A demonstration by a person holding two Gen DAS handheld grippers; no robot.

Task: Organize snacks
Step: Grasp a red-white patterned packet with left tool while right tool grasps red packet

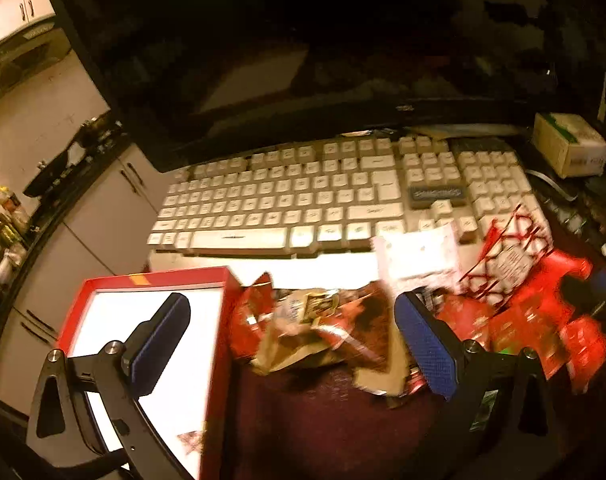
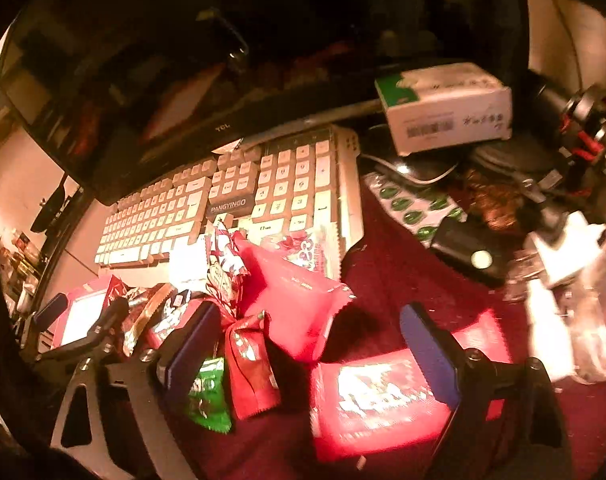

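Hovering over a heap of snack packets (image 1: 335, 328) on the dark red worktop (image 2: 403, 248), both tools are mid-approach — nothing is picked yet. The left hand-held gripper (image 1: 291, 344) has its jaws apart, one pad over the red box (image 1: 151, 280), which waits open just left of the heap. The right hand-held gripper (image 2: 311, 352) is also wide apart, straddling a red packet (image 2: 375, 396); next, it likely needs to drop and pinch it. Only the right view shows a green packet (image 2: 209, 396) and a blister pack (image 2: 415, 208) — only the left shows the box's white inside fully.
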